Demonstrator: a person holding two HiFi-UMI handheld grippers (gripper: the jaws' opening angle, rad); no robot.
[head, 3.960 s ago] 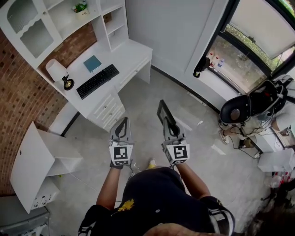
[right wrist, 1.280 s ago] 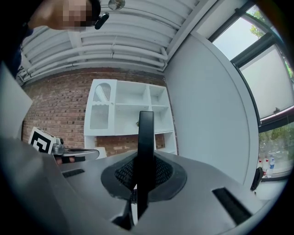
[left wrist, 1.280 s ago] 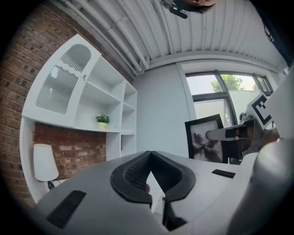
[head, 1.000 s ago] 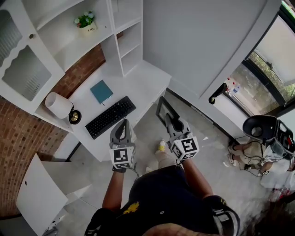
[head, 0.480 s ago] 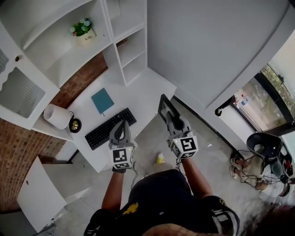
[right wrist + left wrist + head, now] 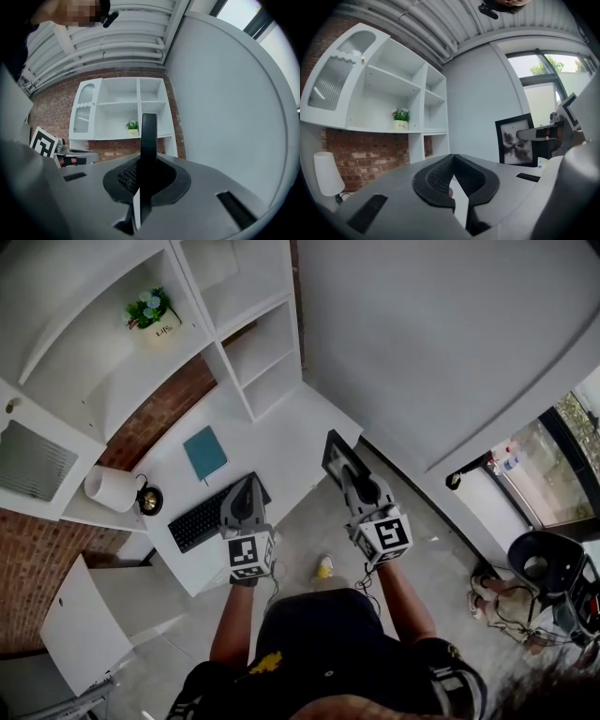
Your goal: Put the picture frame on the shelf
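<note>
Right gripper: jaws clamped on the picture frame. In the right gripper view the frame stands edge-on and upright between the pads, rising above them.

In the left gripper view the same frame shows its face: black border, white mat, dark print. It is held in the air off to my right.

Left gripper: tips pressed together, nothing between them; confirmed in the left gripper view.

Both grippers are held out in front of me, side by side and apart, over the near edge of a white desk.

On the desk: a black keyboard partly under the left gripper, a teal book, a white lamp.

The white shelf stands at the back of the desk, well ahead of the frame. A small potted plant sits in its wide compartment. The narrow compartments to the right of the plant look bare.

The frame is not yet on the shelf.
</note>
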